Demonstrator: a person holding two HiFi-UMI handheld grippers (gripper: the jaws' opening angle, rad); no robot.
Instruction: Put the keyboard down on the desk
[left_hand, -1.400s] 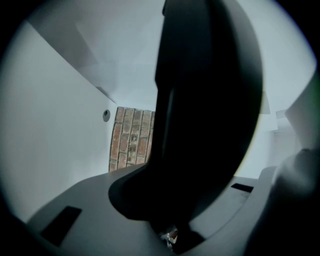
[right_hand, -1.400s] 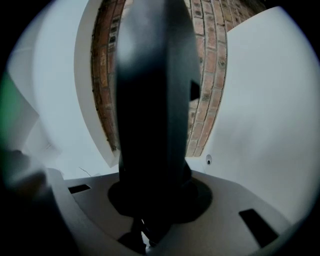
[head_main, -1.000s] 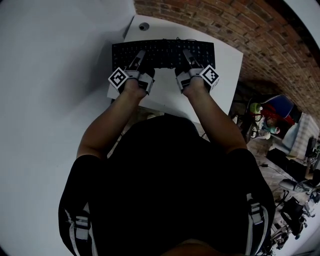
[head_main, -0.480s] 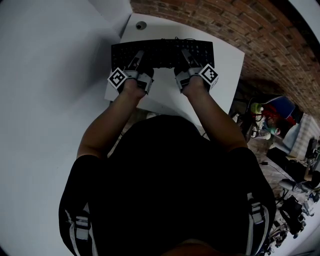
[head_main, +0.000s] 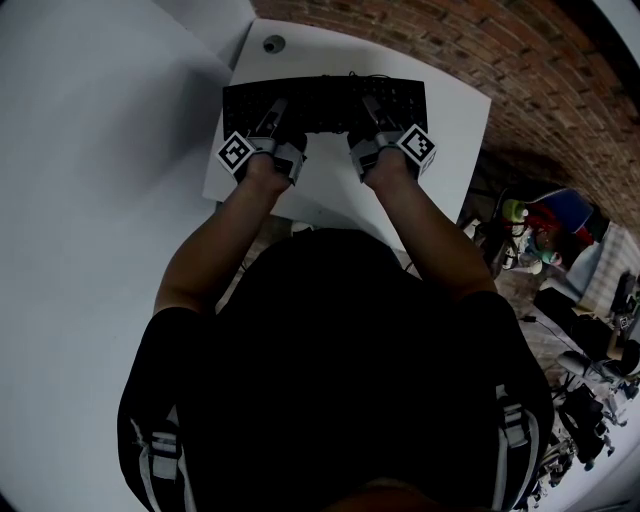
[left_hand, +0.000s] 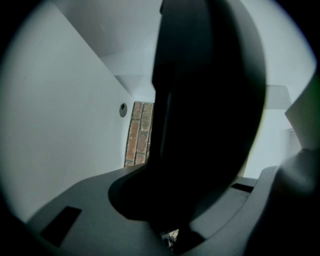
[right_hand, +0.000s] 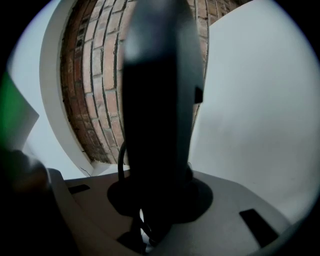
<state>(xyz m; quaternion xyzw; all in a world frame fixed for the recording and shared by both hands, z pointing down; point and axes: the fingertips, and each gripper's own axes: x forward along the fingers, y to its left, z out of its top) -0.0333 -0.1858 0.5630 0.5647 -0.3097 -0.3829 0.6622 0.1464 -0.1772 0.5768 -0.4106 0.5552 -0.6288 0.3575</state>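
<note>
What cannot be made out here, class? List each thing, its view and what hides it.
- Legends on the keyboard: head view, too small and dark.
- Whether the keyboard touches the desk: head view, the keyboard covers any gap.
- Part of the desk's near edge: head view, behind the person.
- Round thing at the desk's far corner: head view, too small to identify.
- Keyboard detail in both gripper views: too close, dark.

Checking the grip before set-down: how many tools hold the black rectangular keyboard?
2. The left tool clamps the left half of the black rectangular keyboard; the right tool clamps its right half.
</note>
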